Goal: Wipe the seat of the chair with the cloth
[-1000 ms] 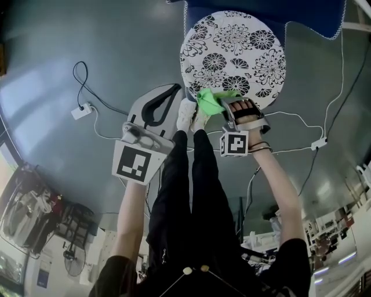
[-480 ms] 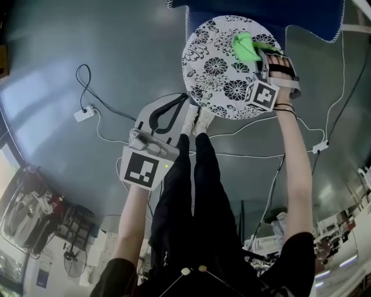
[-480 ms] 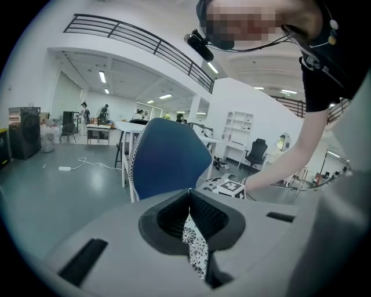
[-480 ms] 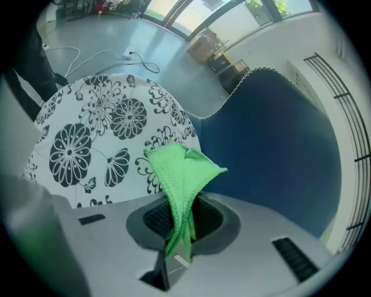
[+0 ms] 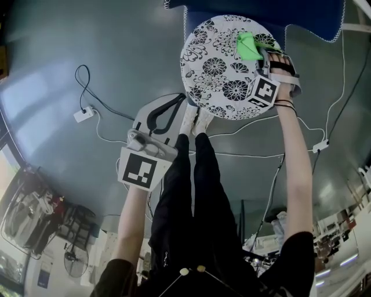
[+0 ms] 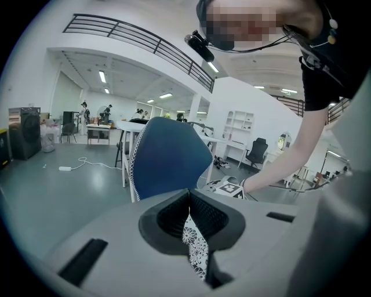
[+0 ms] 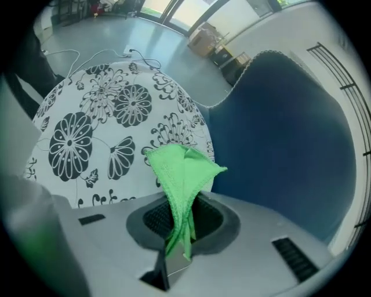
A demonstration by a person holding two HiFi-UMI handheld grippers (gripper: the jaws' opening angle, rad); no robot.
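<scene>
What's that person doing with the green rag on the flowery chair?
A person is cleaning the chair. The right gripper has its jaws shut on the green cloth, holding it at the far side of the flowered seat, near the blue backrest. The left gripper hangs shut and empty over the floor.

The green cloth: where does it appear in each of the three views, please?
Head view: upper right; the green cloth lies over the flowered seat, at the tip of the right gripper.
Left gripper view: not in it.
Right gripper view: lower centre, pinched between the jaws, with the seat behind it.
Shared landmark: the blue chair back.
</scene>
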